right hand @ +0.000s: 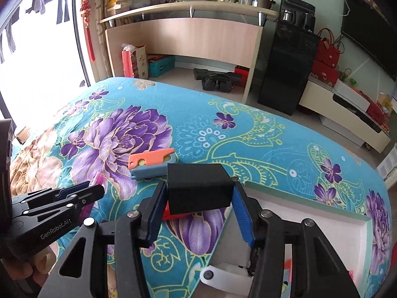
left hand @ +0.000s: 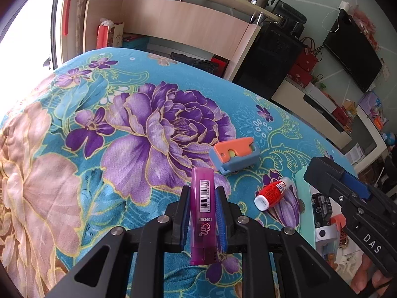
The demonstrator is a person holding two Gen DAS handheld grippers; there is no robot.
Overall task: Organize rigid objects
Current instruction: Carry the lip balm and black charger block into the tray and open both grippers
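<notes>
Floral bedspread [left hand: 153,124]; left hand-held gripper [left hand: 201,213] clamps purple lighter [left hand: 201,213]; right hand-held gripper [right hand: 198,198] grips black box [right hand: 198,188], hiding red bottle [right hand: 168,212]

"DAS" on right gripper [left hand: 322,173]; "GenRobot.AI" on left gripper [right hand: 95,188].

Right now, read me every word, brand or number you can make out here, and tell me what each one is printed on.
"DAS" stands on the right gripper.
"GenRobot.AI" stands on the left gripper.
"LUOXIN" reads along the purple lighter, printed upside down to the camera; the digits by its barcode are too small to trust.
The print on the red bottle is too small to read.
The blue box by the desk bears a blurred label.
</notes>
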